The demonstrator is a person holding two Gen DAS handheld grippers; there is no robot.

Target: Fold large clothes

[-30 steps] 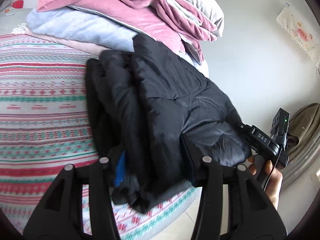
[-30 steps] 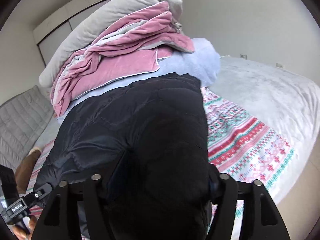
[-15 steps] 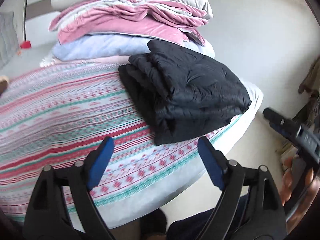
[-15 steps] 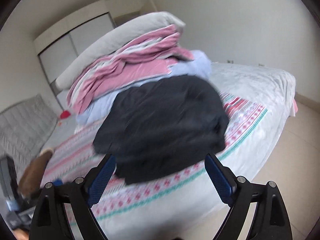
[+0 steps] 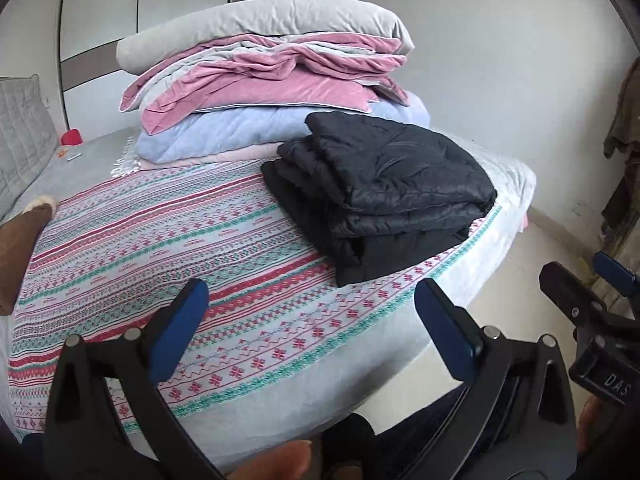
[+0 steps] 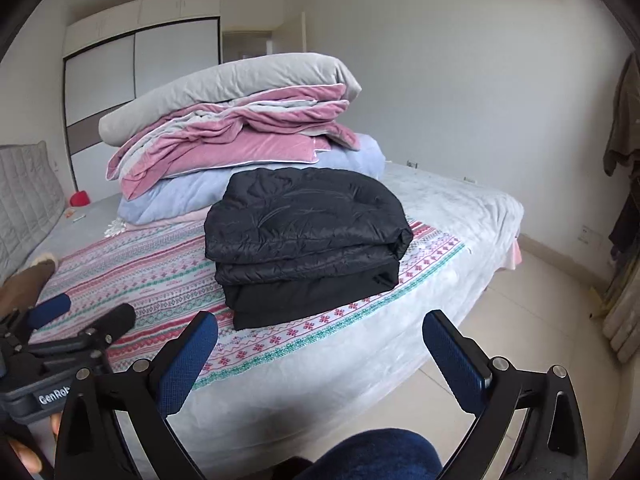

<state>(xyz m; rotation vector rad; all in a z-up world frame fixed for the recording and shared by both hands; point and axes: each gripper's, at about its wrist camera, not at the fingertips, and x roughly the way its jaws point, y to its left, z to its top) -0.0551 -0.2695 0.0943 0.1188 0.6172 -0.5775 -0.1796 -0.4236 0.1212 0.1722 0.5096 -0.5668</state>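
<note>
Right wrist view: black jacket (image 6: 304, 240) sits folded near the bed (image 6: 460, 208) edge w/ both grippers off it; right gripper (image 6: 320, 356) and left gripper (image 5: 312, 328) have just been opening, now spread wide, nothing btwn. Risk: puffy layers may spring open, stack could slump toward the edge.

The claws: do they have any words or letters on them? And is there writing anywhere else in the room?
"DAS": white letters on the right claw, on its body at the edge of the left wrist view; anything further is cut off.
"GenRob": white letters on the left claw, on its body in the right wrist view; the rest is hidden behind the right claw's frame.
Nothing readable on the black jacket, the bedding or the walls.
</note>
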